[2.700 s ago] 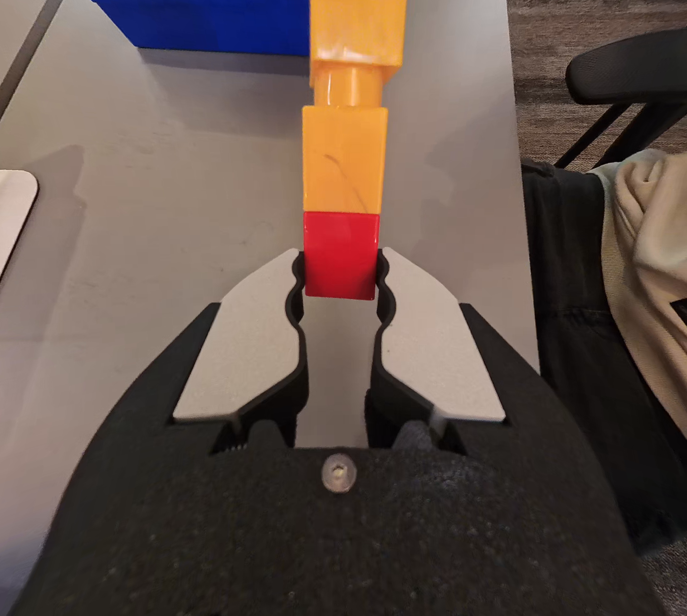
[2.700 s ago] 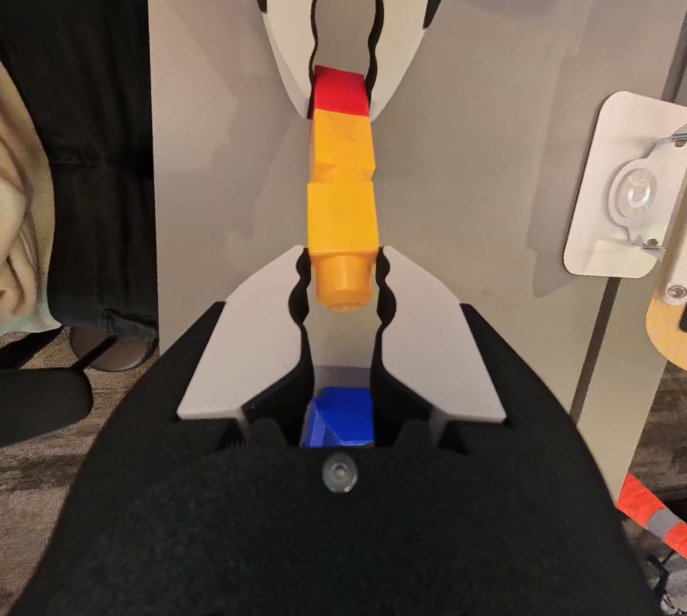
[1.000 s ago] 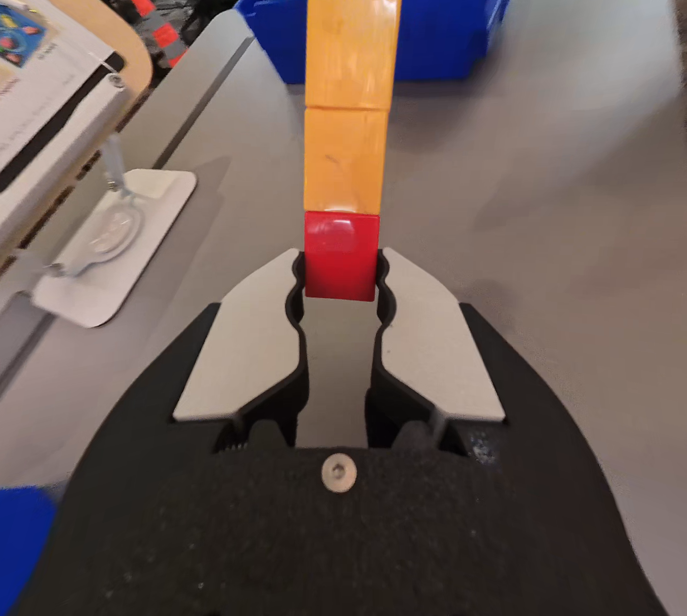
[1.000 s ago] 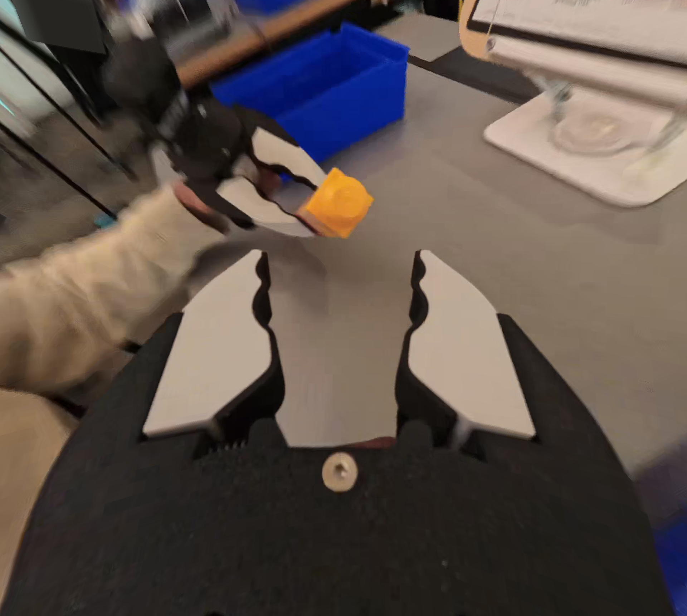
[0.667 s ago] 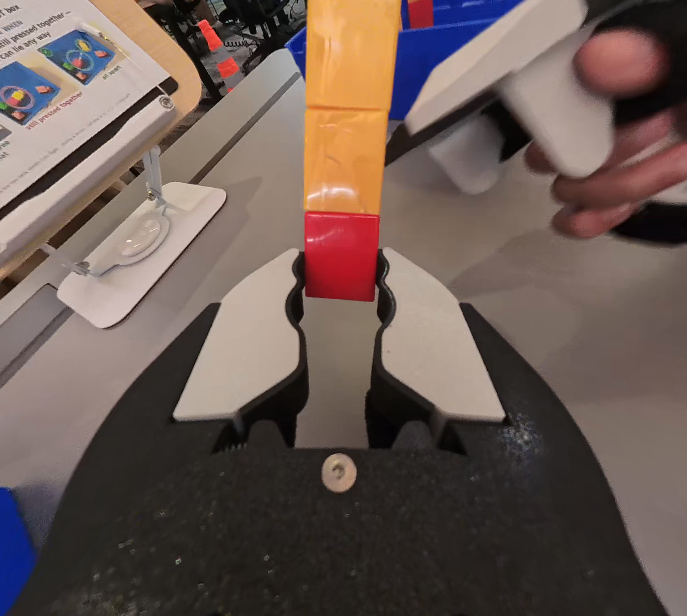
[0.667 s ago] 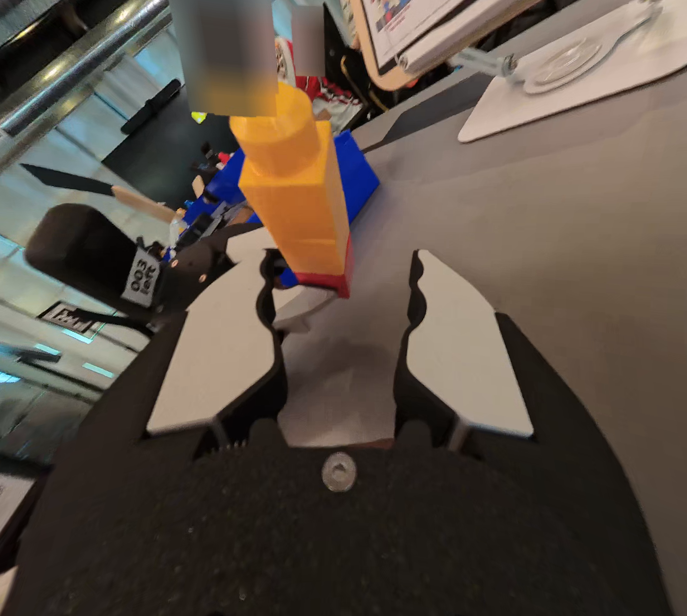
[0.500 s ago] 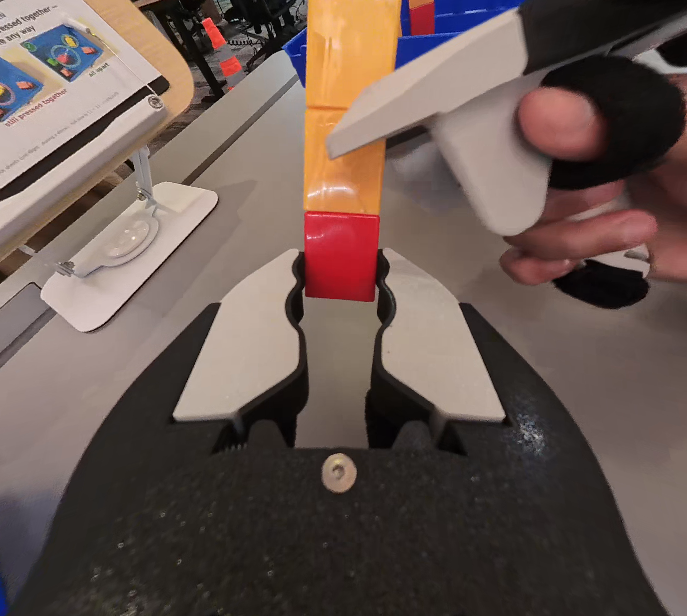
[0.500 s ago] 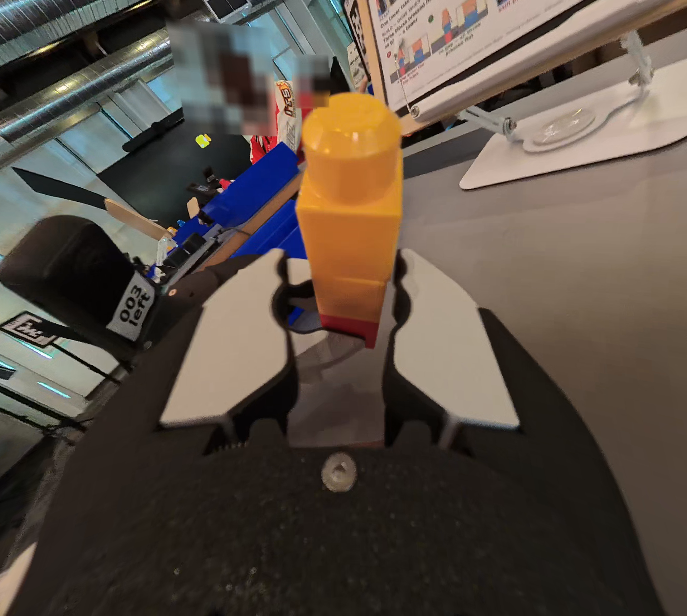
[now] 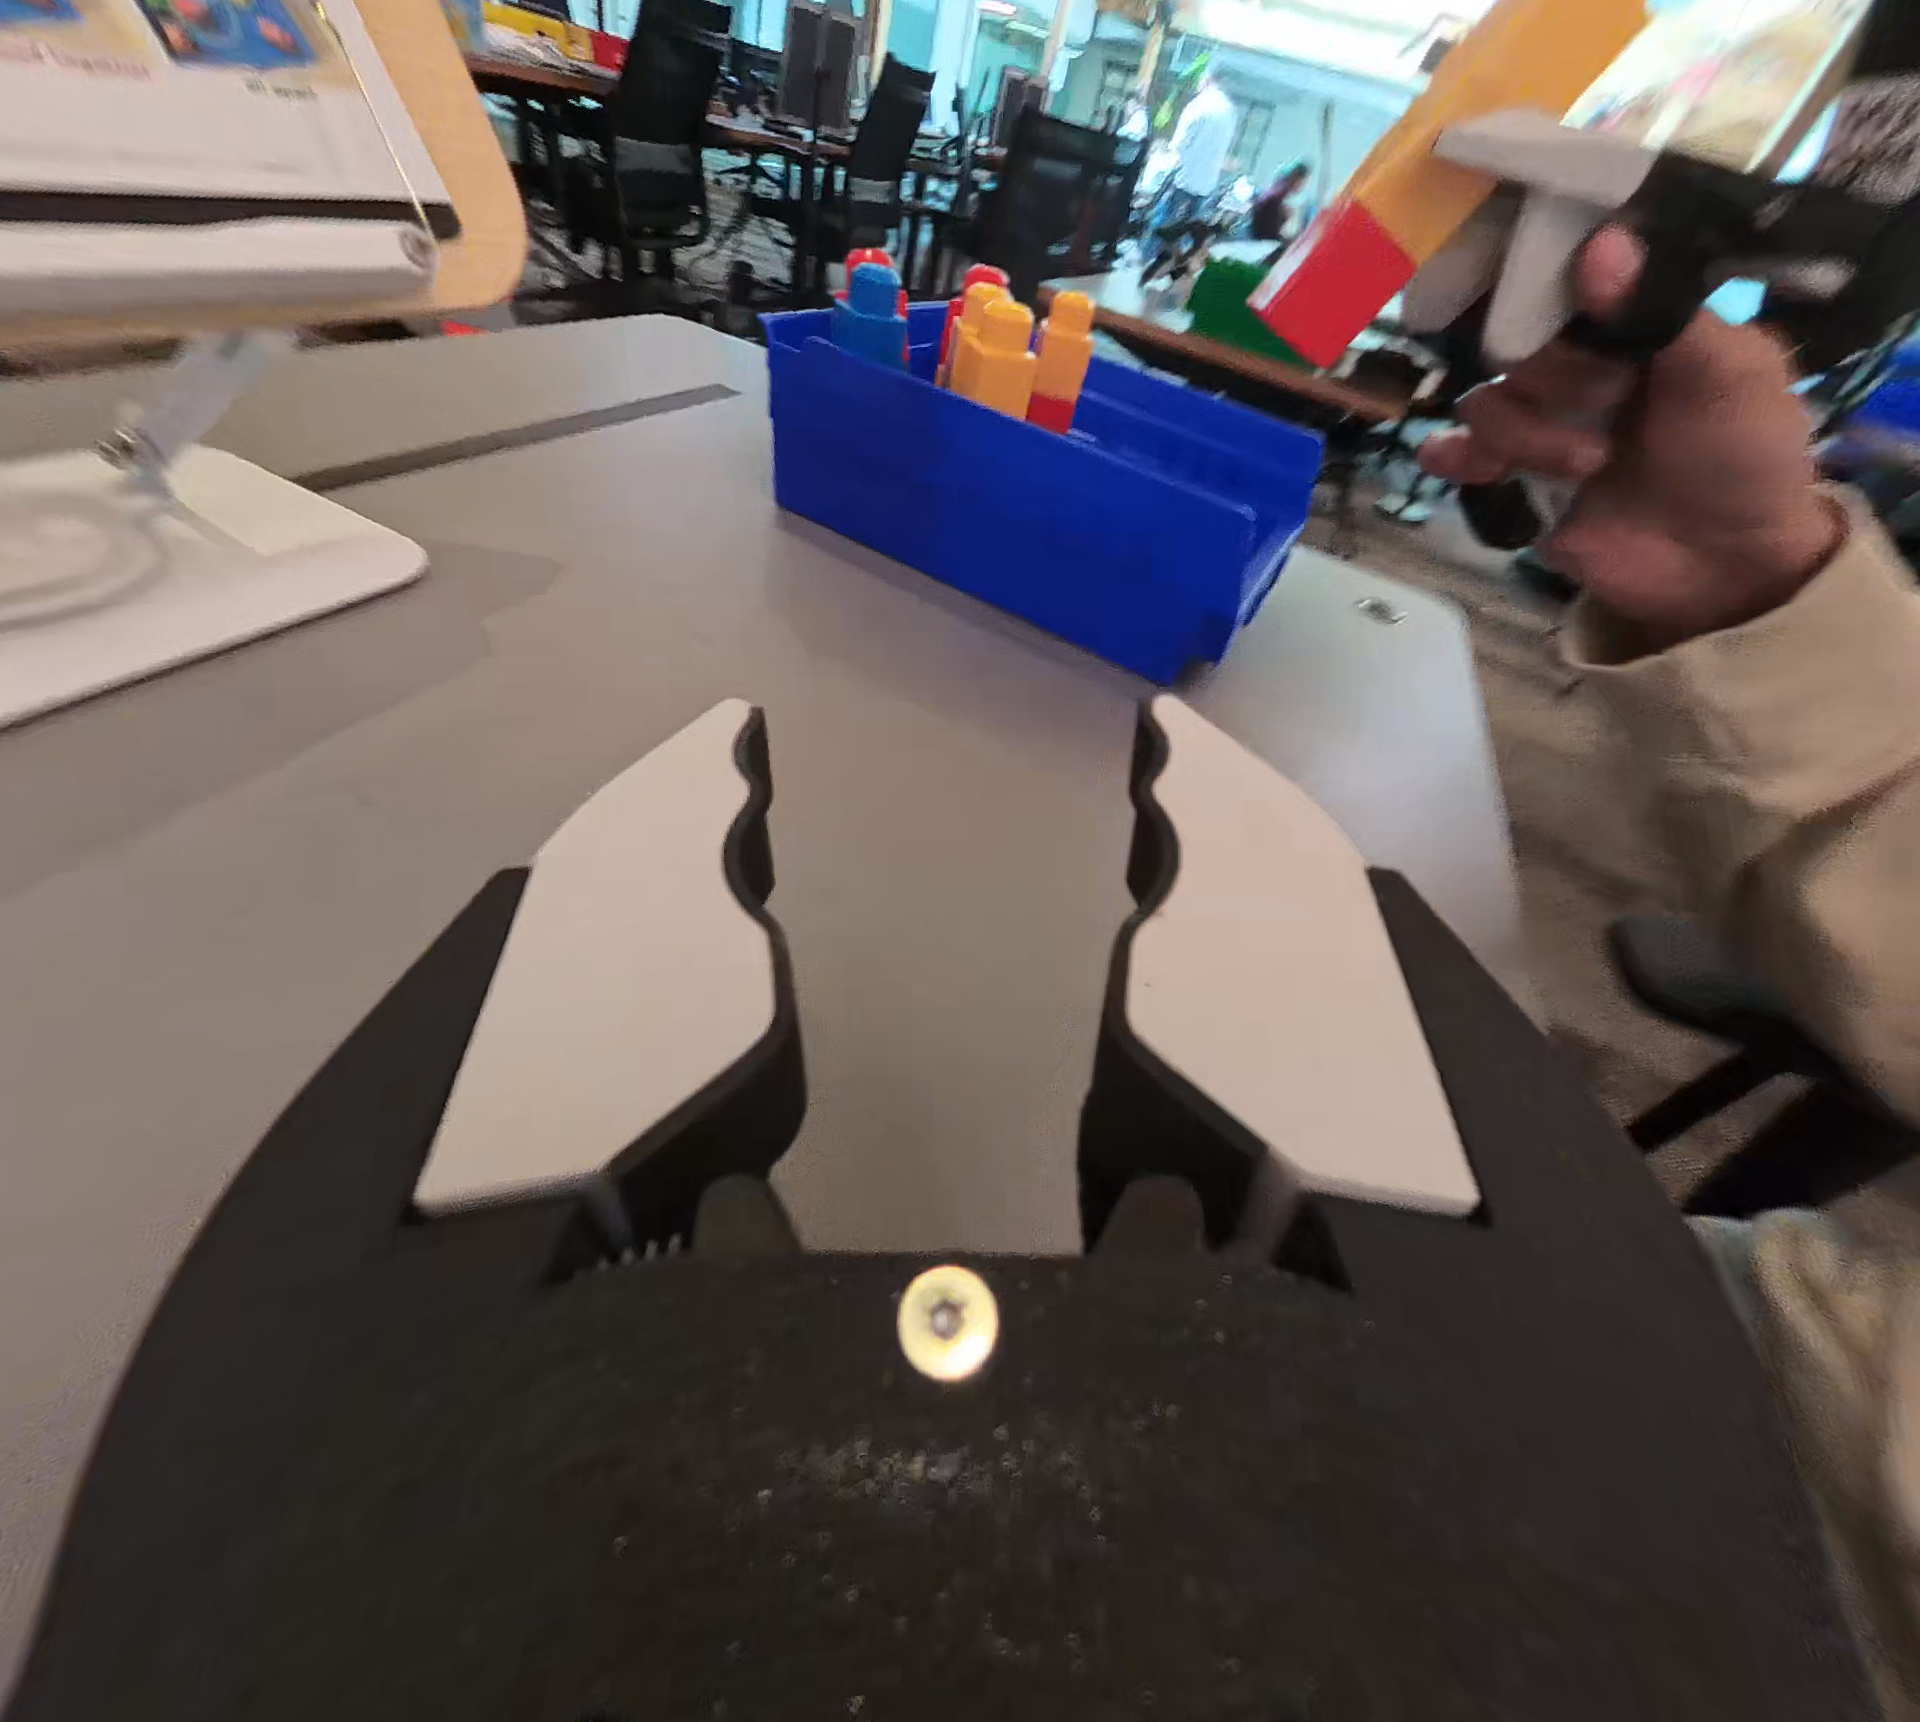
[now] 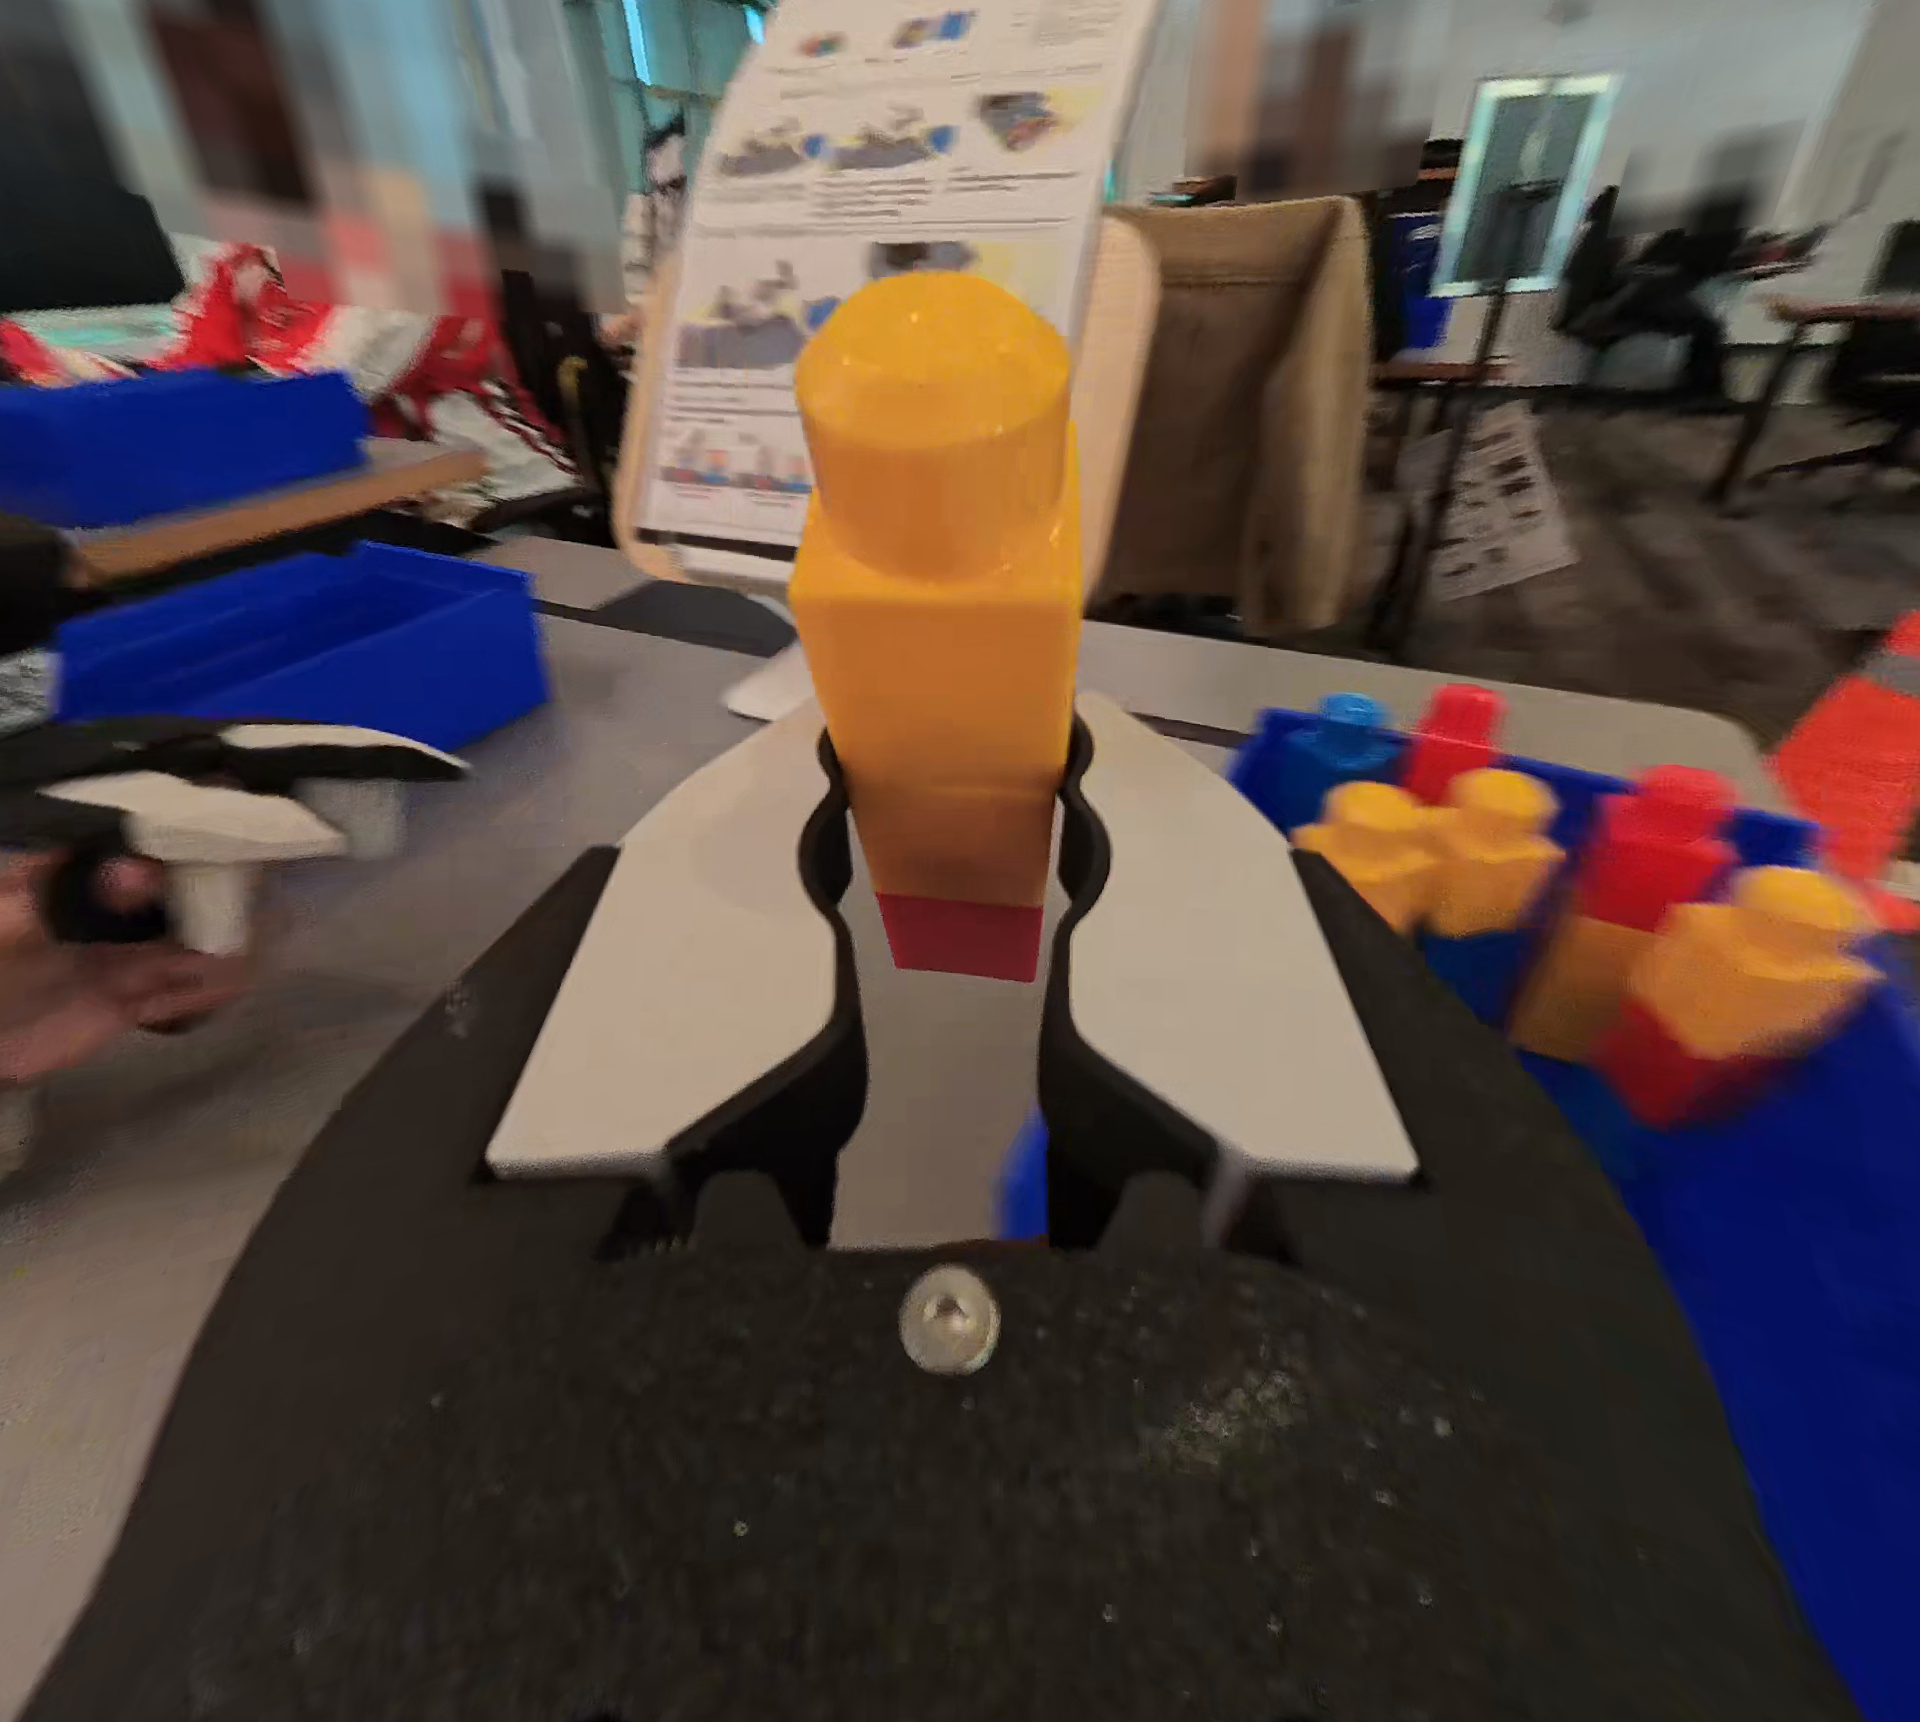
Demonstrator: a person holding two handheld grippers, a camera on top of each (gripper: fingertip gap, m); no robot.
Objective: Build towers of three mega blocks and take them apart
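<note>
My right gripper is shut on a tower of two orange blocks over a red block, pads pressing its orange part, stud end up. The same tower shows in the left wrist view, tilted in the air at the upper right, held by that gripper. My left gripper is open and empty above the grey table; it also shows in the right wrist view at the left. A blue bin holds several finished towers; it also shows in the right wrist view.
A white stand base carries a board with an instruction sheet at the left. A second blue bin sits on the table at the left of the right wrist view. A person's hand and beige sleeve are at the right.
My right gripper closed on the tower's orange part while my left gripper still held the red block. My left gripper then opened and let go; the tower moved away to the right with my right gripper.
</note>
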